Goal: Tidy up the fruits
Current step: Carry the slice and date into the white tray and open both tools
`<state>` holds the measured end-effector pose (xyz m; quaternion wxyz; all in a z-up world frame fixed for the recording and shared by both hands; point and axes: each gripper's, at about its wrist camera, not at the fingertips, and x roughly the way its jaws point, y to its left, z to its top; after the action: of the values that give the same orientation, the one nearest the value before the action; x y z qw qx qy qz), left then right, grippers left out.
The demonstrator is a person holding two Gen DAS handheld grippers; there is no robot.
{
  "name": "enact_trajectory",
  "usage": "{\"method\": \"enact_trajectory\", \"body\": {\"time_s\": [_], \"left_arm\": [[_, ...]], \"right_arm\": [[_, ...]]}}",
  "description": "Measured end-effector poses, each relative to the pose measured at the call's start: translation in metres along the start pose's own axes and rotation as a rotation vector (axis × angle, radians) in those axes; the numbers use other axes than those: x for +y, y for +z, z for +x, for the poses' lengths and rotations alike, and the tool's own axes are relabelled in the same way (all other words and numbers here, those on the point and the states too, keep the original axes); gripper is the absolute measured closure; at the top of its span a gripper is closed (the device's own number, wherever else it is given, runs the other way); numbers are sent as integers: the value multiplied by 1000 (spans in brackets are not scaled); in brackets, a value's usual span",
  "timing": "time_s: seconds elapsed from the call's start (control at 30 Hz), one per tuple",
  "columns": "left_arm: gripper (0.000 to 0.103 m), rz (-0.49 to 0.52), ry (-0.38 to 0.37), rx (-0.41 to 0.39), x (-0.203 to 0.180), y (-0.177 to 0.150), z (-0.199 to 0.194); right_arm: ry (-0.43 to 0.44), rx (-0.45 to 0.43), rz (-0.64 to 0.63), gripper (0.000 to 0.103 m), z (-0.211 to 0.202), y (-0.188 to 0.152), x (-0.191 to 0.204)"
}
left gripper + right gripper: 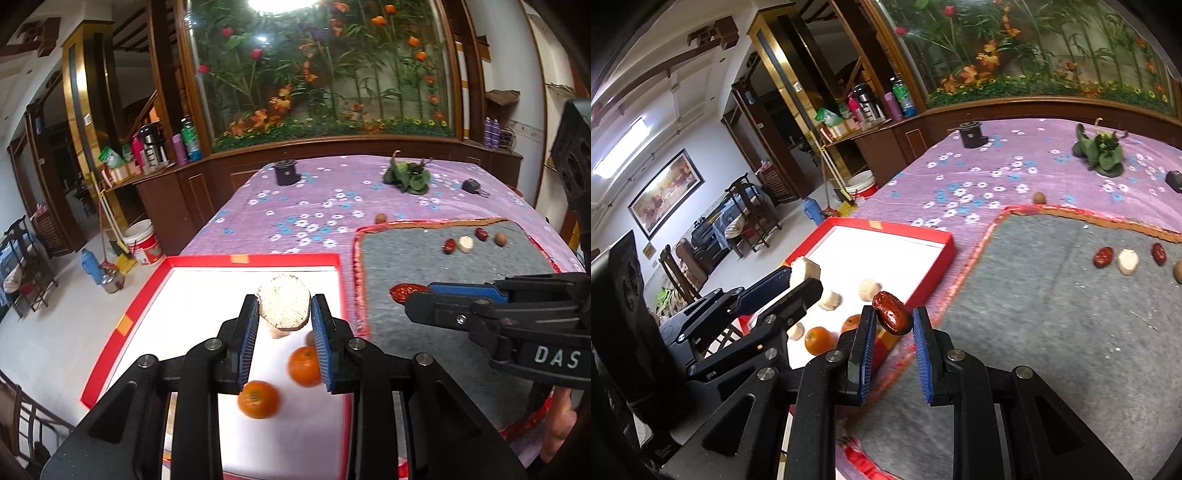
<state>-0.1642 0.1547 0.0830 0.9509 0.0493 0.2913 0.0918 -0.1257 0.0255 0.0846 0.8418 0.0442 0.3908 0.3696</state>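
Note:
My left gripper (283, 308) is shut on a pale cut piece (283, 304) and holds it above the red-rimmed white tray (255, 259); this shows in the right wrist view too (805, 271). Two oranges (258, 399) (304, 365) lie in the tray with several pale pieces (868, 288). My right gripper (893, 317) is shut on a red date (892, 313) over the grey mat's (1052, 314) left edge, beside the tray. On the mat's far side lie two dates (1103, 256) (1158, 253), a pale piece (1127, 261) and a walnut (1178, 271).
A walnut (1039, 197) lies on the purple flowered cloth (979, 177) just past the mat. Further back stand a black cylinder (972, 136), a green ornament (1102, 151) and a small dark object (1174, 181). The table's left edge drops to the floor.

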Motion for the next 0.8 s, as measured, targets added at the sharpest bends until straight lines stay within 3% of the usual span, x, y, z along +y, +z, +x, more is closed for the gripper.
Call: {"method": "enact_trajectory", "body": {"time_s": [0.47, 0.8], "left_arm": [[76, -113, 112, 69, 75, -34, 15], [76, -109, 91, 105, 87, -43, 34]], "right_arm": [[12, 57, -34, 83, 46, -2, 32], [3, 105, -72, 83, 84, -2, 54]]}}
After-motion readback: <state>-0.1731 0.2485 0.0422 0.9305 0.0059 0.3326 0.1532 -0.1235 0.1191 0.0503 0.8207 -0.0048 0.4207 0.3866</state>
